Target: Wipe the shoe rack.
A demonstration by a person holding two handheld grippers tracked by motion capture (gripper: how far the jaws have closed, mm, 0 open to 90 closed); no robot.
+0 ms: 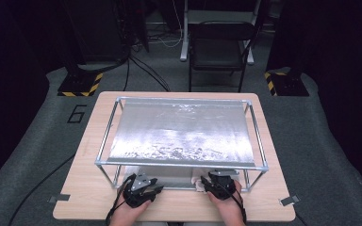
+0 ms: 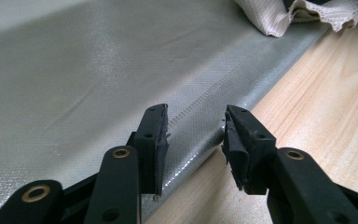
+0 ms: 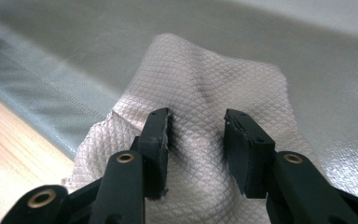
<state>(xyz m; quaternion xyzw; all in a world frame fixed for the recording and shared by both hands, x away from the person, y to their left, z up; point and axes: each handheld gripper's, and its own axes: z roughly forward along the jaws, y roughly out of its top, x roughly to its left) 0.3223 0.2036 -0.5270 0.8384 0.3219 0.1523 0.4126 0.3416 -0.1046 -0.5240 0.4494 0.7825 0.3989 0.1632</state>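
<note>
A grey woven mat [image 2: 74,84] lies flat on the wooden table [image 2: 321,93], under a metal frame [image 1: 179,164]. My left gripper [image 2: 196,135] sits low at the mat's near edge. Its jaws stand apart with the hemmed edge running between them, and the pads are not pressing on it. A white quilted cloth [image 3: 205,79] is bunched up on the mat [image 3: 307,56] at the right. My right gripper [image 3: 196,135] is shut on a raised fold of it. In the high view the left gripper [image 1: 146,181] and right gripper [image 1: 215,177] are both at the frame's front side, with the cloth [image 1: 199,183] between them.
The frame's top carries a shiny silver sheet [image 1: 184,132] that roofs over most of the table. Its thin legs stand near the corners. Bare wood [image 1: 179,205] runs along the front edge. A folding chair [image 1: 219,47] stands beyond the table.
</note>
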